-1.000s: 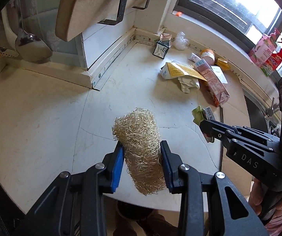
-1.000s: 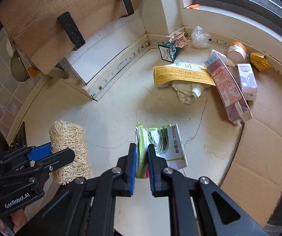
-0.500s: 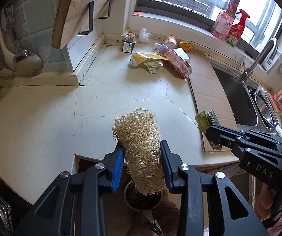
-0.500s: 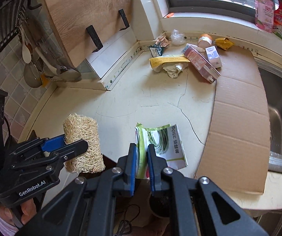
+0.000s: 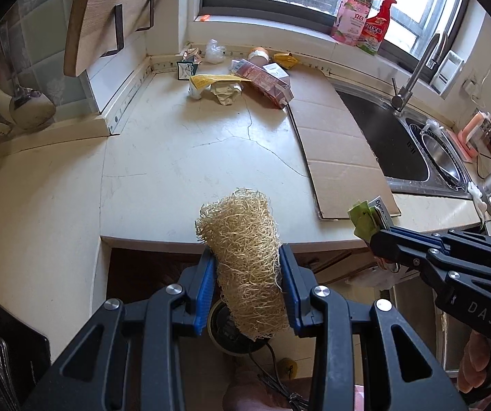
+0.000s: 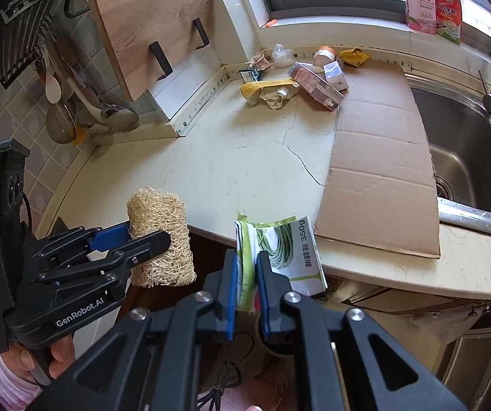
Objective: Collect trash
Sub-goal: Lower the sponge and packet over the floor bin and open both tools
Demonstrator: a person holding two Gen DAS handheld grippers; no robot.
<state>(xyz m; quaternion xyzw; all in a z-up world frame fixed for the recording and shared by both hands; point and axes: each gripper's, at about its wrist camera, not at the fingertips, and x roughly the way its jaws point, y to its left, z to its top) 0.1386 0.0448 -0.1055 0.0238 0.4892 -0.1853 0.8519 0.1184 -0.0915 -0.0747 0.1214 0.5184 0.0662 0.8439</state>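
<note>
Both hands are loaded right now. The left gripper (image 5: 247, 284) is clamped on a loofah scrubber (image 5: 245, 257), pads squeezing its sides so the springy fibre can't slip out. The right gripper (image 6: 245, 284) is pinched nearly closed on a flat green-and-white food pouch (image 6: 279, 250), which makes sense since it's thin packaging and needs a tight pinch on one edge.

Relative to the countertop (image 5: 184, 147): both items hang just past its front edge, over the floor, not resting on it. I'd guess they're headed for a bin down there (something round and dark shows below the loofah, but I can't tell what it is).

More trash is left: a pile (image 6: 297, 78) of cartons, wrappers and a crumpled rag sits at the far back of the countertop under the window, beside a flattened cardboard sheet (image 6: 379, 171) that runs from the back to the countertop's front edge along the sink (image 6: 468, 157). So this looks like an early load with more trips to go.
</note>
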